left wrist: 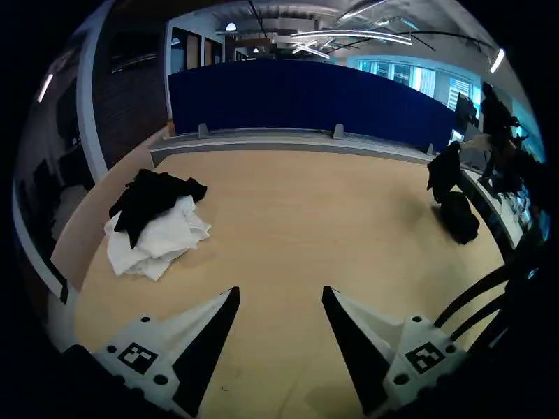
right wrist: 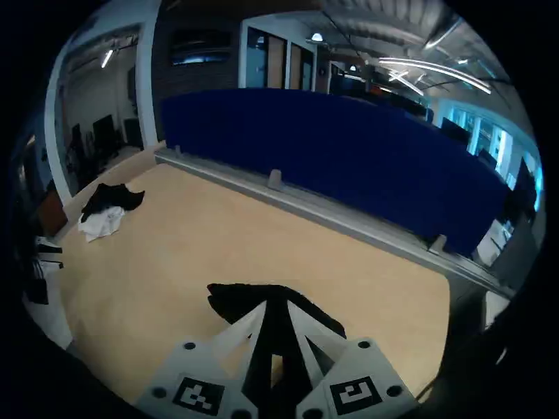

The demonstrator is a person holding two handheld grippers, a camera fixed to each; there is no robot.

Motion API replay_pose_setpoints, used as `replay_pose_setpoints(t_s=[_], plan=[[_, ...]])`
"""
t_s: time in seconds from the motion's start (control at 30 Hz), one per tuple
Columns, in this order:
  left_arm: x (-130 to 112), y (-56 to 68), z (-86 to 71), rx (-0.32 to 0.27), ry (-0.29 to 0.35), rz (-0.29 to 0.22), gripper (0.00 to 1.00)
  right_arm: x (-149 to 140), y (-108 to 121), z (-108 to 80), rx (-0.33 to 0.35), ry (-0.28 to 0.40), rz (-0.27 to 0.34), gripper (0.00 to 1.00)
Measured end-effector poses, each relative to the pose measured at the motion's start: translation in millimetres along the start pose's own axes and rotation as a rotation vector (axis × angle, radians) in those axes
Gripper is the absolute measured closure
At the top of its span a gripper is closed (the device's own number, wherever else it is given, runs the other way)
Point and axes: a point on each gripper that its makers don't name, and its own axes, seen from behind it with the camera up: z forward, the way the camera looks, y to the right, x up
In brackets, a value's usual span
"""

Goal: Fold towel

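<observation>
A black towel (right wrist: 244,299) lies bunched on the wooden table (right wrist: 175,265) just ahead of my right gripper (right wrist: 277,309). Its fingers are drawn close together with black cloth pinched between them. Far to the left on the table is a pile with a black towel (left wrist: 150,195) lying on top of a crumpled white towel (left wrist: 164,241); the same pile (right wrist: 105,209) appears small in the right gripper view. My left gripper (left wrist: 279,297) is open over bare tabletop with nothing between its fingers, and the pile is ahead of it to the left. A dark cloth shape (left wrist: 447,178) shows at the table's right edge.
A blue partition (left wrist: 307,98) on a grey rail runs along the table's far edge. Black chair bars (left wrist: 482,300) stand at the near right. A bulky dark object (left wrist: 460,218) sits by the right edge. Bare tabletop (left wrist: 300,209) spreads between pile and right side.
</observation>
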Motion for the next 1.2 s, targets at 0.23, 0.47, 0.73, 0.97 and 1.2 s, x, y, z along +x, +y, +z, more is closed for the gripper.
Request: replay_pose_setpoints(t_s=[0.23, 0.47, 0.73, 0.97, 1.2], plan=[[1.9, 4.7, 3.6, 0.006, -0.010, 0.000, 0.13, 8.7, 50.0, 3.7, -0.044, -0.013, 0.006, 0.94], [3.8, 8.6, 6.7, 0.009, -0.014, 0.000, 0.13, 2.0, 76.3, 5.4, -0.058, -0.043, 0.012, 0.94], [6.2, 12.9, 8.5, 0.007, -0.018, 0.010, 0.13, -25.4, 78.6, -5.2, -0.048, -0.068, 0.048, 0.94], [9.4, 19.8, 12.1, -0.007, -0.018, 0.014, 0.13, -69.3, 73.0, -27.7, -0.043, -0.115, 0.063, 0.94], [9.0, 26.8, 14.7, -0.017, -0.021, 0.022, 0.13, -129.4, 69.7, -49.8, -0.053, -0.179, 0.114, 0.94]])
